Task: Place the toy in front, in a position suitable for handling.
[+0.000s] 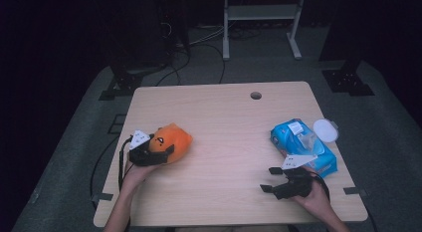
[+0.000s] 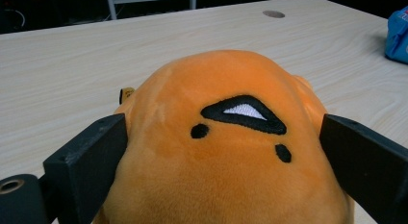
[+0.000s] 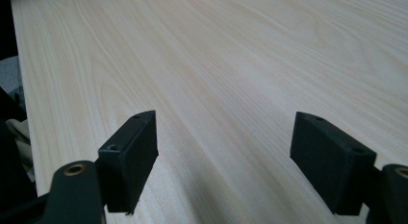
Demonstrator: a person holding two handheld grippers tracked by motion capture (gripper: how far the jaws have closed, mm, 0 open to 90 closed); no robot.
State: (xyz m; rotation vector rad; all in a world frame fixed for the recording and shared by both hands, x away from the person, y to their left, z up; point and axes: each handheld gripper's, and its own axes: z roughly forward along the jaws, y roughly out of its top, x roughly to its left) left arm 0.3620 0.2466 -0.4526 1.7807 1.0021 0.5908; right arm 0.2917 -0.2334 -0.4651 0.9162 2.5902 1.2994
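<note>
An orange plush toy with a black stitched face lies near the left edge of the wooden table. My left gripper is shut on it. In the left gripper view both black jaws press the sides of the plush toy, held by the left gripper. Near the table's front right, my right gripper stands open just above the bare wood. The right gripper view shows nothing between the wide-apart jaws of the right gripper.
A blue pack of wipes lies at the right edge, just behind my right hand, and its corner shows in the left gripper view. A white round lid sits beside it. A cable hole is near the far edge.
</note>
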